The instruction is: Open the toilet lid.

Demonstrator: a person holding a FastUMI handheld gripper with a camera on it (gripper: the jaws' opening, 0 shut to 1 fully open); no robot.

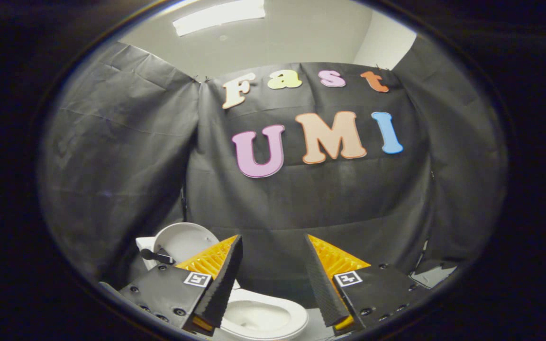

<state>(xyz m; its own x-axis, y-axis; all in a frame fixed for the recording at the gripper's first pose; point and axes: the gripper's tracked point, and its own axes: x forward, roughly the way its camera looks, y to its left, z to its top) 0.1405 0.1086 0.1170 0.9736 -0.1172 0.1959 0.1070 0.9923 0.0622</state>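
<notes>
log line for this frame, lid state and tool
lid: raised, upright behind bowl | bowl: exposed, below and between fingers | tool: open, holding nothing | task: looks done

Gripper (273,248) is up and level here, its two fingers (223,279) spread wide apart and reaching forward with a clear gap running between them. Nothing is pinched in that gap; the inner pads face each other with open space from base to tip. Both fingers taper to points and angle slightly inward at the tips. Each finger base carries a dark mounting block with a small square marker on top.
</notes>
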